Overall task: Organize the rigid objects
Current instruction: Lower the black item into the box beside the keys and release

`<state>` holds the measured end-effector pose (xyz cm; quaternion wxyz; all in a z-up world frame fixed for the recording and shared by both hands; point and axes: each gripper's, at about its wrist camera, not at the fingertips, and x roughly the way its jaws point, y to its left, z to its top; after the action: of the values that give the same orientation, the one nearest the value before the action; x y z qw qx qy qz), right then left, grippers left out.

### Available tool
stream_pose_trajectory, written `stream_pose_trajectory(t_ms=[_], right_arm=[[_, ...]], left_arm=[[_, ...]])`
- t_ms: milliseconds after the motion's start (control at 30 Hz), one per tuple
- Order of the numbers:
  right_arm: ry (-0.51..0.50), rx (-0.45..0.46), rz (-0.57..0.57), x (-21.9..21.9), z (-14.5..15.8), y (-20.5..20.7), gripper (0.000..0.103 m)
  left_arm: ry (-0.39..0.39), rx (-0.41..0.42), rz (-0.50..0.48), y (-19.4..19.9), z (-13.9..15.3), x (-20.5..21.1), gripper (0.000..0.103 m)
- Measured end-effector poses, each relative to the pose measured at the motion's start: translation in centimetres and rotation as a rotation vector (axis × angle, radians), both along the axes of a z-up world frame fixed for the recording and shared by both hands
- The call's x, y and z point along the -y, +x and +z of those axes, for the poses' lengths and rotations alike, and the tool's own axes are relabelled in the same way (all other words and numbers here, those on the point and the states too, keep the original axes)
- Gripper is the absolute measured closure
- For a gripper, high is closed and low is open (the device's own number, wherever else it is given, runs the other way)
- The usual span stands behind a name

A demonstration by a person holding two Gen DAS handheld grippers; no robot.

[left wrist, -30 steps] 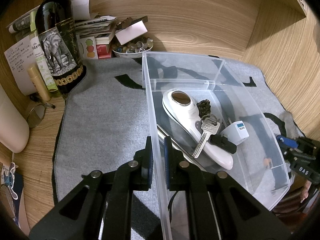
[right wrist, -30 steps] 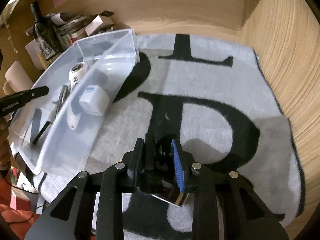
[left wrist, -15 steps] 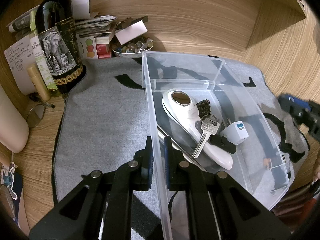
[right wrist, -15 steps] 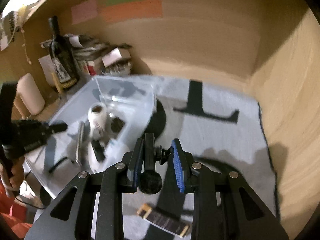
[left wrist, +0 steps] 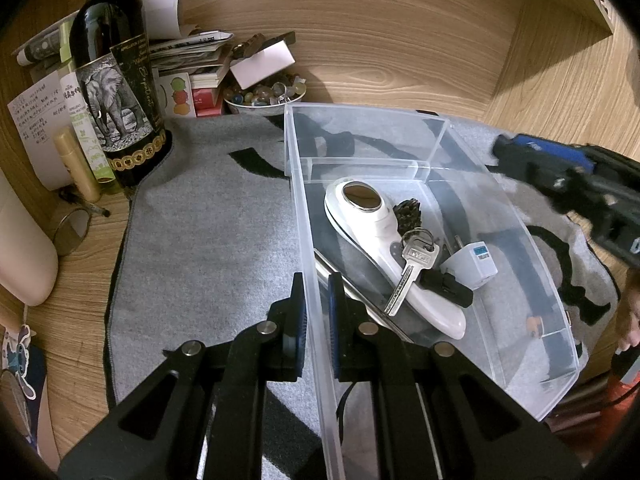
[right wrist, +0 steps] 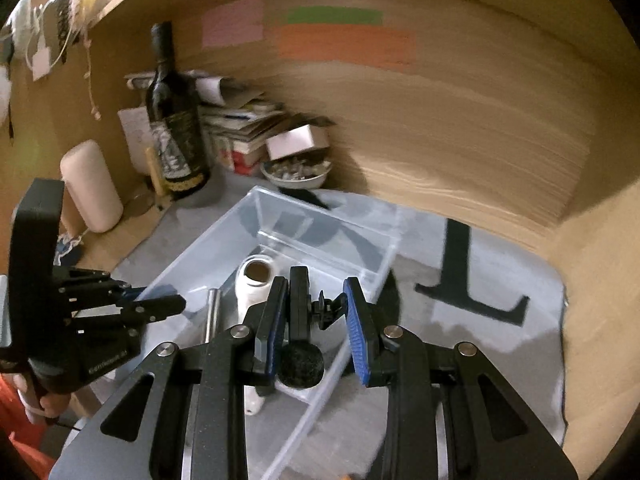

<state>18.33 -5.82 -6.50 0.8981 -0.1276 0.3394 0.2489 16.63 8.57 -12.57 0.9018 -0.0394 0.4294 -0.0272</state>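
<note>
One clear plastic bin (left wrist: 480,208) stands on a grey mat (left wrist: 208,248) with black letters, and the mat lies on the wooden counter (left wrist: 80,288). The left gripper (left wrist: 316,316) has its jaws clamped on the near left wall of the bin, one pad outside and one pad inside.

Inside the bin I count five separate things that I can tell: one white handheld device (left wrist: 376,236) with a dark oval window, one bunch of silver keys (left wrist: 412,268) lying on top of it, one small white cube charger (left wrist: 472,266), one small black connector (left wrist: 448,286) just beside the charger, and one thin metal rod (right wrist: 211,312) along the left wall. A dark bristly thing near the device is too unclear to name.

The right gripper (right wrist: 316,316) is above the near part of the bin. Its jaws hold one small black clip-on microphone (right wrist: 300,362) with a round foam ball; the flat body is against the left pad, and the right pad seems to touch only the little clip.

Behind the mat stand one dark wine bottle (left wrist: 114,92) with an elephant label and one bowl (left wrist: 264,98) of small stones.
</note>
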Motion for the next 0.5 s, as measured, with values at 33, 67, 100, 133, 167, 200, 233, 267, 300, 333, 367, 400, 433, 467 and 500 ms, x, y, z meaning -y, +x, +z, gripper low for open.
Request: stream_pose_trajectory(t_ms=[33,67,100,133,167,200,233,267,300,333,367,400,433,467,500], right_arm=[[-0.005,-0.005,0.007,-0.3,-0.2,0.1,0.077],[-0.014,-0.016,0.017,-0.8,-0.6,0.3,0.077],[-0.021,-0.021,0.023,-1.0,-0.9,0.4,0.077],[-0.03,-0.031,0.028,-1.3,-1.3,0.6,0.077],[-0.038,-0.041,0.03,-1.5,-1.7,0.8,0.077],[-0.044,-0.049,0.029,-1.7,-1.9,1.0,0.077],[-0.051,-0.06,0.029,-1.8,-2.3,1.3,0.077],[-0.056,-0.07,0.031,-2.0,-2.6,1.5,0.077],[-0.06,-0.078,0.031,-2.1,-2.8,1.6,0.077],[-0.066,-0.088,0.034,-2.2,-3.1,1.7,0.077],[-0.073,-0.098,0.037,-2.3,-3.3,1.8,0.077],[-0.076,-0.102,0.038,-2.4,-3.5,1.9,0.077],[-0.08,-0.105,0.039,-2.5,-3.7,1.9,0.077],[-0.084,-0.109,0.04,-2.5,-3.8,1.9,0.077],[-0.085,-0.114,0.043,-2.6,-3.8,1.9,0.077]], left_arm=[[-0.001,0.0,0.0,-0.1,0.0,0.0,0.095],[0.0,0.0,0.0,0.0,0.0,0.0,0.095],[-0.001,0.0,0.0,0.0,0.0,0.0,0.095],[-0.002,0.0,0.0,-0.1,0.0,0.0,0.095],[-0.001,0.0,0.0,-0.1,0.0,0.0,0.095],[-0.002,0.0,0.0,0.0,0.0,0.0,0.095],[-0.003,0.0,0.001,0.0,0.0,0.0,0.095],[-0.002,0.0,0.001,0.0,0.0,0.0,0.095],[-0.002,0.0,0.001,0.0,0.0,0.0,0.095],[-0.002,0.0,0.001,-0.1,0.0,0.0,0.095],[-0.004,-0.001,0.001,0.0,0.0,0.0,0.095],[-0.006,-0.001,0.001,0.0,0.0,0.0,0.095],[-0.007,-0.001,0.0,0.0,0.0,0.0,0.095],[-0.007,-0.001,0.0,0.0,0.0,0.0,0.095],[-0.006,-0.001,0.0,0.1,0.0,0.0,0.095]])
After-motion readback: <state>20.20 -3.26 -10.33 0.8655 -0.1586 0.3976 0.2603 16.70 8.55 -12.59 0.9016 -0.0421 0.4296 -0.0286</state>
